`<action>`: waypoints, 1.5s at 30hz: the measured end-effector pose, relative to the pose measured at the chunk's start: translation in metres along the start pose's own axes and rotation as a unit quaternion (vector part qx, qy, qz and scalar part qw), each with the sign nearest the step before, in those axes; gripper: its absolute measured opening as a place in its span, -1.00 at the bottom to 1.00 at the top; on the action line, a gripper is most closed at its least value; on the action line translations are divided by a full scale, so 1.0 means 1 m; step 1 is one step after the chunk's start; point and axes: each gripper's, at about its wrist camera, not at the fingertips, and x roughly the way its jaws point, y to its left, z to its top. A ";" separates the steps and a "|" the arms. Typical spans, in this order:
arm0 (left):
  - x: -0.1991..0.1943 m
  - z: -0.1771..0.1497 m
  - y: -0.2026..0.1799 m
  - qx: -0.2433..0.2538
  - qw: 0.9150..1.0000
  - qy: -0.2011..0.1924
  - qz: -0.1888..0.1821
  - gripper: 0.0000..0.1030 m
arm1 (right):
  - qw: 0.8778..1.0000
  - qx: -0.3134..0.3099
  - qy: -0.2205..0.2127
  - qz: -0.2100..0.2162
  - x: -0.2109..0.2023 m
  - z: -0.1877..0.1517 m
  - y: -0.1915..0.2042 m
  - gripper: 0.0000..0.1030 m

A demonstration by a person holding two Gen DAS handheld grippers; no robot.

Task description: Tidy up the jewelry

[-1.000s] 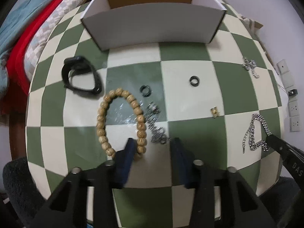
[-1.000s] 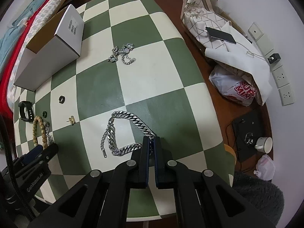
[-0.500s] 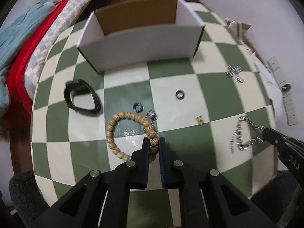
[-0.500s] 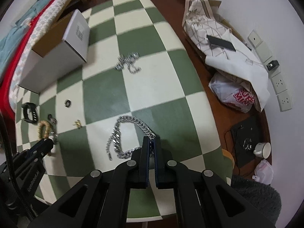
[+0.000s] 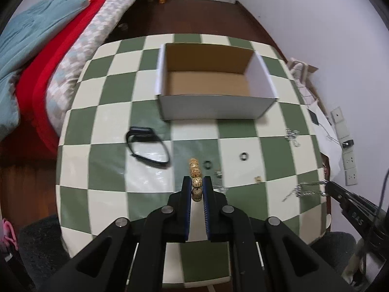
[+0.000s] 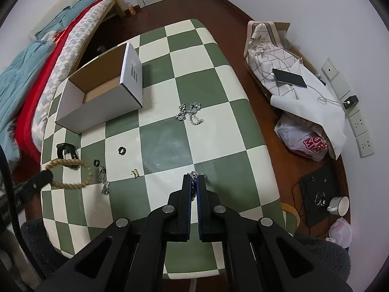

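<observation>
My left gripper (image 5: 196, 187) is shut on the wooden bead bracelet (image 5: 196, 182) and holds it lifted above the table; the bracelet's loop also shows in the right wrist view (image 6: 73, 174). My right gripper (image 6: 193, 182) is shut on the thick silver chain (image 6: 193, 175), which hangs from its tip in the left wrist view (image 5: 304, 189). The open white cardboard box (image 5: 214, 107) stands at the far side of the checkered table (image 5: 97, 170), its inside bare.
On the table lie a black watch band (image 5: 145, 146), two dark rings (image 5: 243, 156) (image 5: 207, 164), a small gold earring (image 5: 258, 178), a thin silver chain (image 6: 104, 180) and a silver charm piece (image 6: 190, 113). A bed is at left; bags and a phone are at right.
My left gripper closed on the bead bracelet and lifted it off the table. My right gripper raised the silver chain. Both views pulled back and up from the table.
</observation>
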 end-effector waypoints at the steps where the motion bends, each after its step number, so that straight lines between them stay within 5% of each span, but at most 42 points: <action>1: 0.004 -0.001 0.004 -0.001 1.000 0.003 0.005 -0.88 | 1.000 0.000 0.001 0.001 0.001 0.000 0.000 -0.92; 7: 0.049 -0.008 0.021 -0.007 0.997 0.074 0.027 -0.80 | 1.000 0.005 0.010 0.003 0.005 -0.005 -0.004 -0.92; 9: 0.049 -0.010 0.016 -0.004 0.997 0.068 0.026 -0.78 | 1.000 0.006 0.010 0.002 0.006 -0.006 -0.005 -0.92; 11: 0.043 -0.011 0.010 -0.003 0.999 0.046 0.024 -0.53 | 1.000 0.008 0.010 0.000 0.006 -0.007 -0.006 -0.92; 13: 0.037 -0.010 -0.001 0.004 0.999 0.025 0.022 0.55 | 1.000 0.010 0.010 -0.002 0.007 -0.008 -0.007 -0.92; 17: 0.045 -0.008 -0.024 0.022 0.999 0.011 0.037 0.59 | 1.000 0.015 0.012 -0.002 0.010 -0.008 -0.008 -0.92; 21: 0.074 -0.008 -0.045 0.059 0.996 0.030 0.059 0.47 | 1.000 0.015 0.017 -0.005 0.017 -0.008 -0.008 -0.92; 24: 0.096 -0.011 -0.055 0.075 0.994 0.059 0.061 -0.17 | 1.000 0.015 0.018 -0.009 0.020 -0.008 -0.008 -0.92; 26: 0.094 -0.011 -0.059 0.082 0.994 0.043 0.062 -0.38 | 1.000 0.017 0.019 -0.011 0.022 -0.007 -0.009 -0.92; 28: 0.094 -0.010 -0.061 0.084 0.994 0.045 0.056 -1.00 | 1.000 0.019 0.020 -0.012 0.024 -0.006 -0.009 -0.92; 34: 0.074 -0.009 -0.071 0.100 0.993 0.018 0.061 -1.00 | 1.000 0.020 0.013 -0.011 0.021 0.000 -0.010 -0.92; 45: -0.032 0.024 -0.048 0.063 0.996 -0.067 0.000 -1.00 | 0.998 0.007 -0.051 0.028 -0.047 0.026 0.012 -0.92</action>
